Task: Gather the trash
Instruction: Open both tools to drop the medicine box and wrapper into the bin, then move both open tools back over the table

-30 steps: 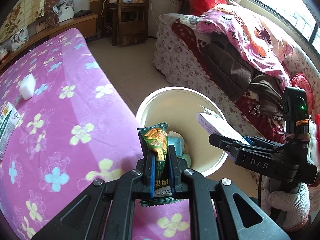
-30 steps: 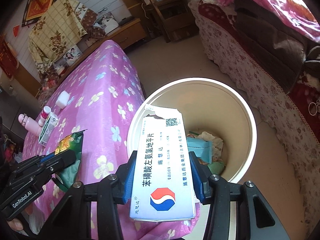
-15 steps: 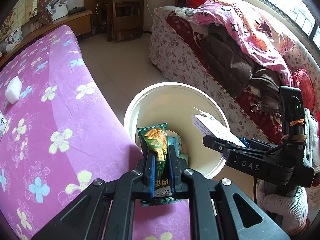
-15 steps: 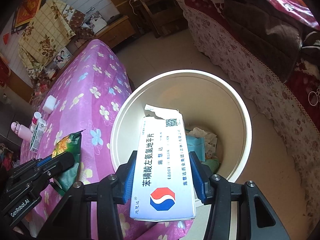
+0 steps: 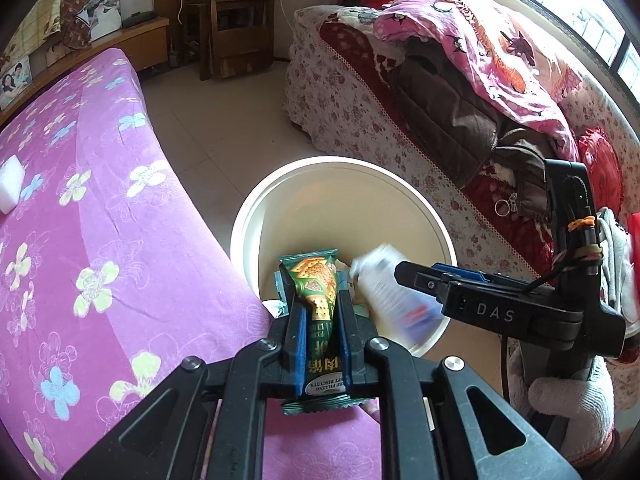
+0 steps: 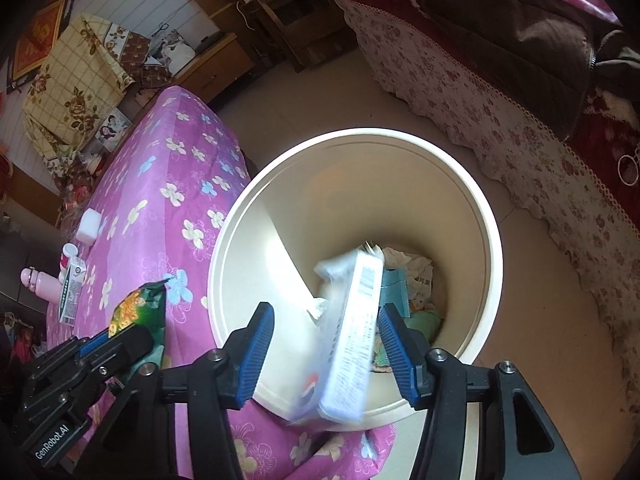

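My left gripper (image 5: 318,320) is shut on a green biscuit wrapper (image 5: 316,300) and holds it over the near rim of the cream trash bin (image 5: 400,188). The wrapper also shows in the right wrist view (image 6: 138,312). My right gripper (image 6: 326,344) is open above the bin (image 6: 484,208). The white medicine box (image 6: 352,340) is blurred, tipped on edge between the spread fingers and falling into the bin; it also shows in the left wrist view (image 5: 384,292). Paper and teal trash (image 6: 404,280) lie at the bin's bottom.
A table with a pink flowered cloth (image 5: 80,220) stands left of the bin, with a white sponge (image 5: 10,184), a small carton (image 6: 72,292) and a pink bottle (image 6: 40,284). A floral sofa with clothes (image 5: 460,92) is on the right. A wooden chair (image 5: 236,12) stands behind.
My right gripper opened and let go of the medicine box, which now tips and drops into the bin. Both grippers moved further over the bin. The left still holds the wrapper.
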Demonstrator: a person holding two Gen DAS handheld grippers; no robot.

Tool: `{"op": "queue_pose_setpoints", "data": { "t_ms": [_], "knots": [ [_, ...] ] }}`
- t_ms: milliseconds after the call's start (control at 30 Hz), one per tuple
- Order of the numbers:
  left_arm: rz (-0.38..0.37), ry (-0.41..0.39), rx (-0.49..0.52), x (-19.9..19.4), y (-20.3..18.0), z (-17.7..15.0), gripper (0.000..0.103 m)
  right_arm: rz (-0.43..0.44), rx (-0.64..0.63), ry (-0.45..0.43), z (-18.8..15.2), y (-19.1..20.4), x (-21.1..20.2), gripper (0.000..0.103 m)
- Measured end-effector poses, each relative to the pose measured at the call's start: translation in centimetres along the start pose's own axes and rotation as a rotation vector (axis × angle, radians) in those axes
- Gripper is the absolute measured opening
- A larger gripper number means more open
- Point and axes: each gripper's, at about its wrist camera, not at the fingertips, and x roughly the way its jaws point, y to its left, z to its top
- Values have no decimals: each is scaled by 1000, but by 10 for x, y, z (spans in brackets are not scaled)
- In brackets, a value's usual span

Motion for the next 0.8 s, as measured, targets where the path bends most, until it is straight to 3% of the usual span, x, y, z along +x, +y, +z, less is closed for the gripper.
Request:
{"op": "queue_pose_setpoints", "data": {
  "t_ms": [433, 800],
  "knots": [
    [-21, 1, -23, -2, 5, -1, 40, -1, 8, -5, -1, 1, -5, 62],
    [-6, -17, -40, -13, 14, -4, 40, 9, -37, -17, -2, 18, -15, 62]
  ]
}}
